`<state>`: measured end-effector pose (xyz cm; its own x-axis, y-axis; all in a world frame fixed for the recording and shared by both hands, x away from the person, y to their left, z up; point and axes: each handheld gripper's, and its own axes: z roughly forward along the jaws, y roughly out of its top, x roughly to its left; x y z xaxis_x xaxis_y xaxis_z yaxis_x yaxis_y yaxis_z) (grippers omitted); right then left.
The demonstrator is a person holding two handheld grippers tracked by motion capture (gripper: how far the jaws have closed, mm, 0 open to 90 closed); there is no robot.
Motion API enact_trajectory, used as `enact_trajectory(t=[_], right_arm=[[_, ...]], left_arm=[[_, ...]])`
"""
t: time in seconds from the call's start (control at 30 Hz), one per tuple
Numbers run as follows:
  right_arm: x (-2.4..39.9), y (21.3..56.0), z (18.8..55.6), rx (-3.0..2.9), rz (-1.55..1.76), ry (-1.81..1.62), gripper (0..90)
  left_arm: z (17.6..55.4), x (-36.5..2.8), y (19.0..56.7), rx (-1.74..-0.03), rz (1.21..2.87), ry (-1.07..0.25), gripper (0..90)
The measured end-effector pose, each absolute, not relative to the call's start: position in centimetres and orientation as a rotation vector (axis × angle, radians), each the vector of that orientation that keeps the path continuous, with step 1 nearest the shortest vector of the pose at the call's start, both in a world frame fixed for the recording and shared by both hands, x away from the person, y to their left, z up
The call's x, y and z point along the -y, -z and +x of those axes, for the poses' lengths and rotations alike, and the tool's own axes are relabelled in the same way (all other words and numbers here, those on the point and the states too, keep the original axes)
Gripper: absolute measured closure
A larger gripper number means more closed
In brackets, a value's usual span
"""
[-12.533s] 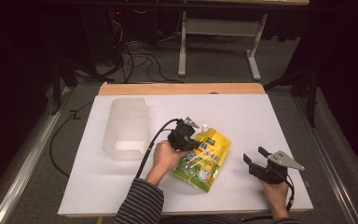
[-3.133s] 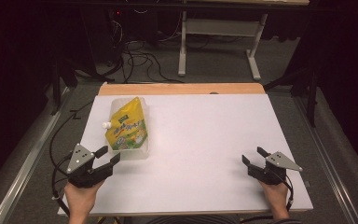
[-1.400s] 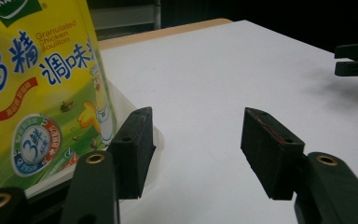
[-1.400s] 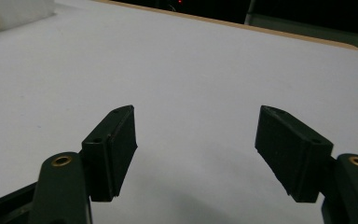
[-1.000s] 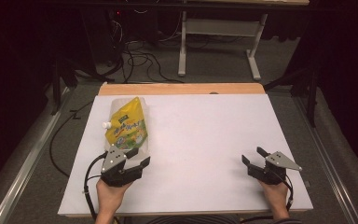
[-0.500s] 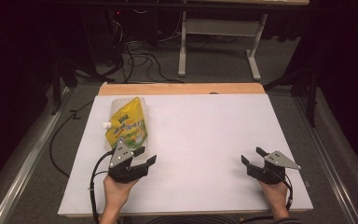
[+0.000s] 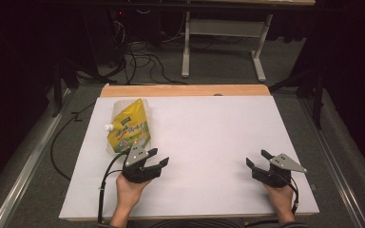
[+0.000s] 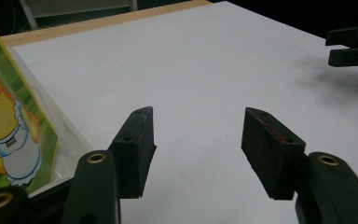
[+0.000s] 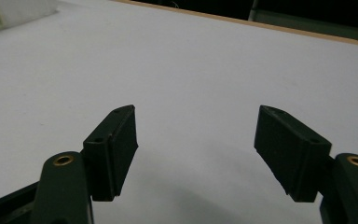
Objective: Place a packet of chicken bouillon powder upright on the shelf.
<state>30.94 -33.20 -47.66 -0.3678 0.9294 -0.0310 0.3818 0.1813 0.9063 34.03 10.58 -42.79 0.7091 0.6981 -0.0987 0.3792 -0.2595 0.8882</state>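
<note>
A yellow spouted pouch with a cartoon chick print lies in a clear plastic container at the table's left. Its white cap points left. My left gripper hovers just in front of the container's near end, open, with nothing between its jaws. In the left gripper view the pouch sits to the left of the jaws, and the left gripper looks out over bare white table. My right gripper stands open and empty near the front right. The right gripper also faces bare table.
A white sheet covers the table, with a wooden strip along the far edge. In the left gripper view the other gripper shows at the upper right. A metal desk frame and cables stand on the floor beyond the table.
My left gripper has moved to the right along the front of the table, past the container's near end. The right gripper and the pouch have stayed put.
</note>
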Motion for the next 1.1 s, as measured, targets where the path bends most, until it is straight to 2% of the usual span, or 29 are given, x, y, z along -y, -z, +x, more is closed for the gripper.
enact_trajectory(t=[0.73, 1.1], right_arm=[[33.4, 47.6, 31.0, -1.846, 1.221, -1.16, 30.9], [33.3, 47.6, 30.9, -1.846, 1.222, -1.16, 31.1]], left_arm=[[35.8, -7.5, 45.2, -0.846, 1.927, -0.419, 44.7], [36.3, -6.2, 47.0, -0.783, 1.954, -0.434, 43.5]])
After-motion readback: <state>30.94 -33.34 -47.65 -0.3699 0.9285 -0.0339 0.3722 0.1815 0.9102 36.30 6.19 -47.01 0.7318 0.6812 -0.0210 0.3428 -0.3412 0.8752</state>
